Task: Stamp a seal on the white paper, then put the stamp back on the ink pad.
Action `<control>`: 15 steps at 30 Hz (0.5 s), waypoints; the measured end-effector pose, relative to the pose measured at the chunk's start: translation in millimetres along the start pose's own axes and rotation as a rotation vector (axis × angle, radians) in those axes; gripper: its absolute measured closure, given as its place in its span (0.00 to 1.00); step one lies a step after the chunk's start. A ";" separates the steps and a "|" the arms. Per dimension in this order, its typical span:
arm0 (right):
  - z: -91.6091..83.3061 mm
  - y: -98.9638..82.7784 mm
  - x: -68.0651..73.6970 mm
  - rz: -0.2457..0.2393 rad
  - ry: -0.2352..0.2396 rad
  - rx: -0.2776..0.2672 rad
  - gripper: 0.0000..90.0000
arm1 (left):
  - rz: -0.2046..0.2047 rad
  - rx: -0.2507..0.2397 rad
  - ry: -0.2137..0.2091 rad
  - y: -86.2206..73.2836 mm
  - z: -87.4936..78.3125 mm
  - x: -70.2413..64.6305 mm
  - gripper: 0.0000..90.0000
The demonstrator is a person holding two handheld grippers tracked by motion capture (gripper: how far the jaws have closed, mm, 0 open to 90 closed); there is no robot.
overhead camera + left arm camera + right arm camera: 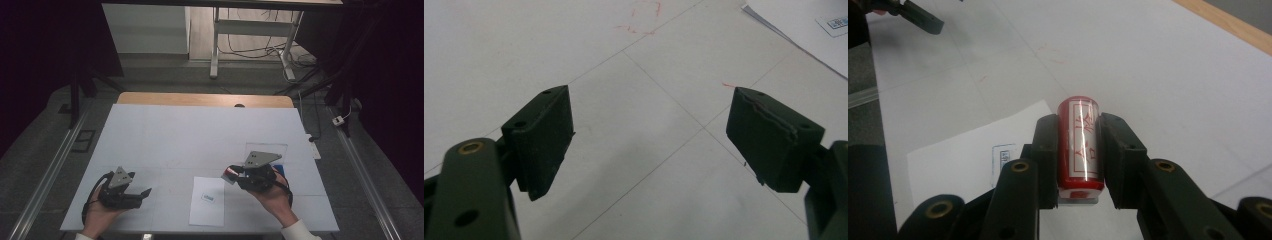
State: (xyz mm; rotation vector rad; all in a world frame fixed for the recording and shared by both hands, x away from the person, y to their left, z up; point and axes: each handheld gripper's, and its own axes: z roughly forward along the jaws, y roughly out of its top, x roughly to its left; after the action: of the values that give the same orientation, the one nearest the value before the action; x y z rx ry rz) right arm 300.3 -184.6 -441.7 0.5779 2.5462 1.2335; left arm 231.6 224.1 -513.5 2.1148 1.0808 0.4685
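The right gripper (1078, 150) clamps a red stamp (1078, 145) (red characters on its side) above the table (165, 130), just right of the paper sheet (207, 210). The left gripper (649, 140) stands wide open at near left.

My black right tongs (1077, 150) are gripping a red stamp (1078, 145) showing red lettering on white; the paper (207, 201) is showing a blue mark.

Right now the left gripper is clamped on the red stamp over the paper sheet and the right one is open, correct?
Sides are swapped. The right gripper is clamped on the red stamp over the paper sheet, per the right gripper view; the left gripper is open.
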 end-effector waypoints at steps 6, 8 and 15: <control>-11.2 -1.3 -7.4 0.009 -0.045 0.008 0.77 | 0.000 0.000 0.000 -0.1 0.0 -0.3 0.21; -16.2 -2.5 -11.3 0.012 -0.060 0.011 0.77 | 0.000 -0.002 0.000 -0.1 -0.2 -0.6 0.21; -27.4 -10.8 -25.0 0.041 -0.106 0.027 0.77 | -0.002 -0.003 0.000 0.0 -1.2 1.0 0.21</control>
State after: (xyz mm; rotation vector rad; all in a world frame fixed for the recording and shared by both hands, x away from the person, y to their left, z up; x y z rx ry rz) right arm 309.3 -221.0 -432.2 0.6862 2.4783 1.1510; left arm 231.5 225.4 -512.6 2.1113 1.0813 0.4691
